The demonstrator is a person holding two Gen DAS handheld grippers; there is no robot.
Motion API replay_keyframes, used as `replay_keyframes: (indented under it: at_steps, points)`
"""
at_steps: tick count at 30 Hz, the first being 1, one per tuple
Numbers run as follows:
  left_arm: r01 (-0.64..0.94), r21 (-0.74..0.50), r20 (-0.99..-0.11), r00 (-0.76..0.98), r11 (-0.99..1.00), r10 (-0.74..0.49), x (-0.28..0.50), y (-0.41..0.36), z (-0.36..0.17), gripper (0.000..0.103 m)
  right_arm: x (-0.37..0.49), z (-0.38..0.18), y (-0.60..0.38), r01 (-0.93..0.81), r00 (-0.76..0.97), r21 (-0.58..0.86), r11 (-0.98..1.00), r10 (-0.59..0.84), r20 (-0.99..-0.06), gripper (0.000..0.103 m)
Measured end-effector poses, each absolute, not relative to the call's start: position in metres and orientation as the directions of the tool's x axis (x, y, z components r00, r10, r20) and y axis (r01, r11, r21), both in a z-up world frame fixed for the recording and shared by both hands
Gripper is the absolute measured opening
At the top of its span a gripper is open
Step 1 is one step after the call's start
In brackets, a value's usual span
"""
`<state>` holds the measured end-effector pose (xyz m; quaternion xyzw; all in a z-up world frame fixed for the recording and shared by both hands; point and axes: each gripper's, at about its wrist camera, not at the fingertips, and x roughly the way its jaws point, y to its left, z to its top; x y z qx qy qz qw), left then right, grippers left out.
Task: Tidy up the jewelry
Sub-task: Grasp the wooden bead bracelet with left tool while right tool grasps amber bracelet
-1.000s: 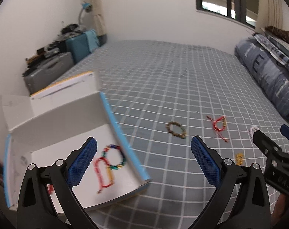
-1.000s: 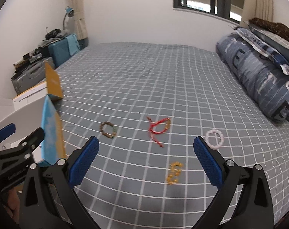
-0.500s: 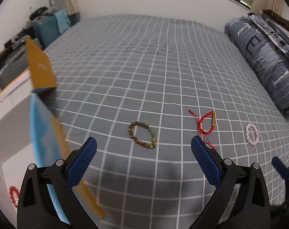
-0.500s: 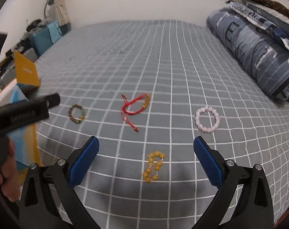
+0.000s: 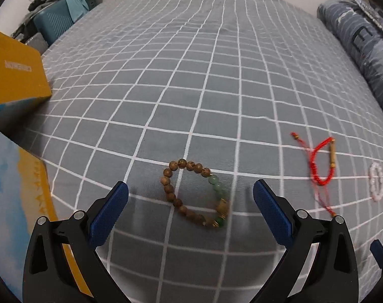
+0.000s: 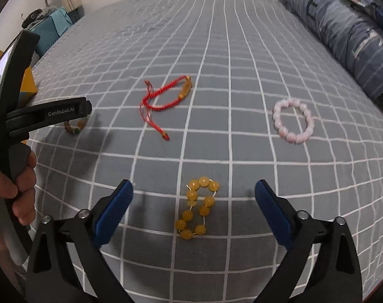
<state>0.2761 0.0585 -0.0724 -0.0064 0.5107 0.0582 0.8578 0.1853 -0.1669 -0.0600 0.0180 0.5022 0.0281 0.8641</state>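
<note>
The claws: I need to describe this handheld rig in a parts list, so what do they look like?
Both the left claw and the right claw have two black plastic fingers with silver pivot screws and ribbed blue pads. Seen from the right wrist, the left tool's black body bears white "GenRobot.AI" lettering, with a grey grip in a bare hand. No cables or sleeves show.

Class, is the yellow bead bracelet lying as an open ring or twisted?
Twisted: the yellow bead bracelet lies crossed into a figure-eight on the bedsheet.
</note>
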Motion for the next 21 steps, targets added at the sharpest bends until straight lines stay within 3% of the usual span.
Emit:
replay_keyframes:
  at_steps: [5,11,13,18,21]
  points:
    - [-0.109,0.044,-0.888,0.451,0.993,0.089,0.287,0.063,-0.091,0.098,0.188,-0.074,-0.166,-0.038,0.467,0.065,0.997,0.075,-0.881,0.084]
    - [-0.108,0.034,-0.884,0.461,0.994,0.08,0.294,0.066,-0.095,0.096,0.194,-0.083,-0.168,-0.034,0.441,0.064,0.997,0.073,-0.895,0.069]
    - [-0.107,0.034,-0.885,0.459,0.994,0.079,0.295,0.066,-0.095,0.09,0.194,-0.084,-0.167,-0.03,0.438,0.066,0.997,0.073,-0.896,0.06]
    - [-0.093,0.018,-0.895,0.443,0.995,0.058,0.294,0.063,-0.089,0.055,0.193,-0.084,-0.166,-0.038,0.435,0.066,0.997,0.076,-0.897,0.04]
    - [-0.079,0.011,-0.898,0.437,0.997,0.045,0.292,0.063,-0.088,0.041,0.193,-0.084,-0.165,-0.038,0.435,0.063,0.997,0.073,-0.898,0.027]
